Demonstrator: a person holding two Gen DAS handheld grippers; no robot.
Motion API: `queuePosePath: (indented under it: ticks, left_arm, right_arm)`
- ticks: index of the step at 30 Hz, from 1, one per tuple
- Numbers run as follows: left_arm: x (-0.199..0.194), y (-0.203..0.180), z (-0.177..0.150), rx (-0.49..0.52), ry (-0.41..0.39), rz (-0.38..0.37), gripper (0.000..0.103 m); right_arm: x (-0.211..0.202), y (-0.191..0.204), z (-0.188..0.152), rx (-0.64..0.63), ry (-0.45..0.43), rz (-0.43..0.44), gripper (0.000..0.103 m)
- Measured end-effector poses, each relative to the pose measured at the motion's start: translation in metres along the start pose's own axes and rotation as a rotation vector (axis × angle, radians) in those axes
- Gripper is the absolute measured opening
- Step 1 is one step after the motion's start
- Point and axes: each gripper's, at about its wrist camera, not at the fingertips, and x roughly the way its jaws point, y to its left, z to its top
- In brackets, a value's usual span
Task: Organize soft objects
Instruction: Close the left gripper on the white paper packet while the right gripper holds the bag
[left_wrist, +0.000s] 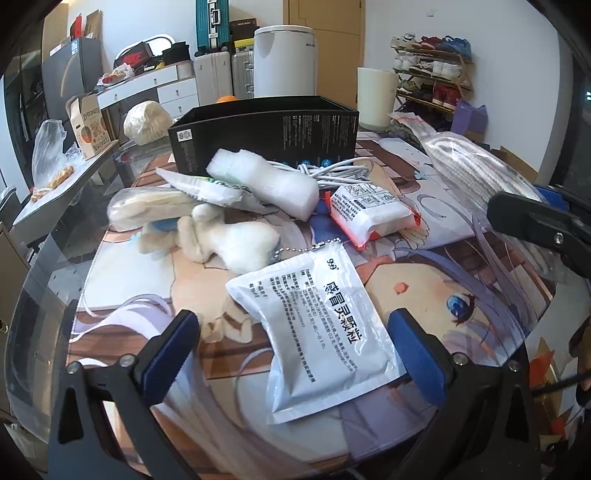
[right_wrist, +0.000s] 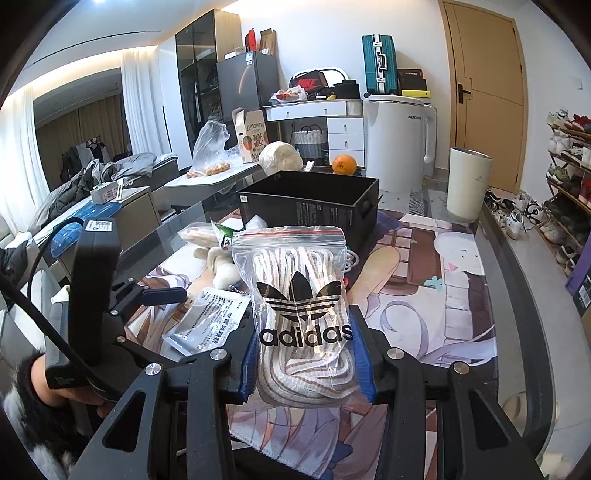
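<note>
Right hand-held gripper (right_wrist: 306, 354) pinches the bag of laces (right_wrist: 299, 295) (left one (left_wrist: 295, 354) spread over a sachet (left_wrist: 325, 332)); next, probably the black box (right_wrist: 310, 203).

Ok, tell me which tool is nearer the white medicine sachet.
Left. The left tool hangs open right over the white medicine sachet, its fingers either side. The right tool is off to the sachet's side, shut on the bag of laces.
</note>
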Motion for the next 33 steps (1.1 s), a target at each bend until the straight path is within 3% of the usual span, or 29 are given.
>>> queuePosePath:
  ticks: [3, 10, 12, 13, 16, 21, 23, 33]
  left_arm:
    - [-0.005, 0.005, -0.004, 0.015, -0.016, -0.017, 0.091]
    - [-0.015, -0.001, -0.007, 0.061, -0.033, -0.059, 0.058]
    - [-0.016, -0.001, -0.007, 0.063, -0.036, -0.064, 0.056]
    - [-0.017, -0.001, -0.007, 0.063, -0.04, -0.068, 0.049]
    - [-0.019, 0.002, -0.006, 0.049, -0.049, -0.09, 0.041]
    - [-0.024, 0.003, -0.008, 0.06, -0.057, -0.117, 0.034]
    - [-0.026, 0.005, -0.008, 0.058, -0.067, -0.119, 0.009]
    - [-0.025, 0.005, -0.007, 0.05, -0.067, -0.143, 0.009]
  right_arm:
    - [0.003, 0.002, -0.001, -0.001, 0.007, 0.005, 0.043]
    - [0.006, 0.007, -0.001, -0.015, 0.013, 0.016, 0.043]
    - [0.007, 0.007, -0.001, -0.015, 0.015, 0.019, 0.043]
    - [0.008, 0.008, -0.001, -0.015, 0.016, 0.019, 0.043]
    - [0.009, 0.008, -0.001, -0.014, 0.017, 0.02, 0.043]
    - [0.01, 0.007, -0.001, -0.014, 0.016, 0.022, 0.043]
    - [0.009, 0.008, -0.001, -0.014, 0.013, 0.022, 0.043]
    - [0.009, 0.01, -0.002, -0.013, 0.015, 0.025, 0.043]
